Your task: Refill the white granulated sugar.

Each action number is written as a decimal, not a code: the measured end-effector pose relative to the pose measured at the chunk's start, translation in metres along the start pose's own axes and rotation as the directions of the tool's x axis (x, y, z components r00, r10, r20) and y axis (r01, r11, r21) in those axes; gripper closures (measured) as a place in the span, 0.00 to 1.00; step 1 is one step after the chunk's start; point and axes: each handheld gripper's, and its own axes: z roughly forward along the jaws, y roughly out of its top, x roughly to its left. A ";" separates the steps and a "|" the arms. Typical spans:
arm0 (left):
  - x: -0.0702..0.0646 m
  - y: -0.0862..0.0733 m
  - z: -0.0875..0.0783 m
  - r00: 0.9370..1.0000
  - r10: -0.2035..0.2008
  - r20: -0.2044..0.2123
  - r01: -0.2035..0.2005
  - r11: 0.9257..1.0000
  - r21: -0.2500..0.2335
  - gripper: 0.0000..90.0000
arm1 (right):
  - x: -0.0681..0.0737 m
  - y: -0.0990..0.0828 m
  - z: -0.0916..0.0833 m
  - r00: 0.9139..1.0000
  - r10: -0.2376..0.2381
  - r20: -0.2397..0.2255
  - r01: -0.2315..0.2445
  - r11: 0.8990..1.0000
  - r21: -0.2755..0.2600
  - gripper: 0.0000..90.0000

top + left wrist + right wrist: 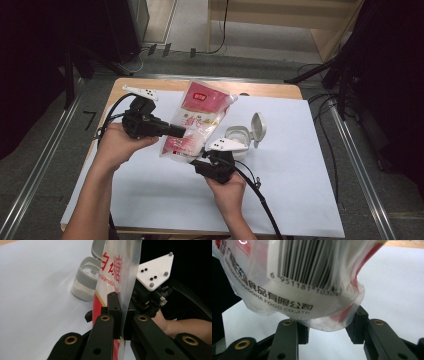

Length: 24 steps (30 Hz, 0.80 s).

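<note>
A red-and-white plastic bag of sugar point(194, 120) hangs tilted above the table, its top toward the far side. My left gripper point(181, 131) comes in from the left and is shut on the bag's side seam point(126, 285), with the film pinched flat between its pads point(113, 305). From below, my right gripper point(199, 160) holds the bag's lower corner point(322, 315), and both pads press into the bulging plastic. A white container point(236, 137) with its flip lid point(258, 125) standing open sits on the table just right of the bag.
A white sheet point(300, 165) covers the wooden table point(270, 90). The container point(86, 281) stands close behind the bag. Metal rails run along both sides of the table, and cables lie on the floor beyond the far edge.
</note>
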 end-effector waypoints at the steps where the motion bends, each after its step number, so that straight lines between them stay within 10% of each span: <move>1: 0.001 -0.001 0.000 1.000 0.002 0.003 -0.002 1.000 0.002 1.00 | 0.000 0.000 0.000 1.000 0.004 0.004 -0.004 1.000 0.004 0.67; 24: 0.003 0.000 -0.009 0.999 -0.013 -0.048 0.009 0.997 -0.078 1.00 | -0.004 0.012 -0.003 0.995 -0.053 -0.086 0.058 0.997 0.053 0.66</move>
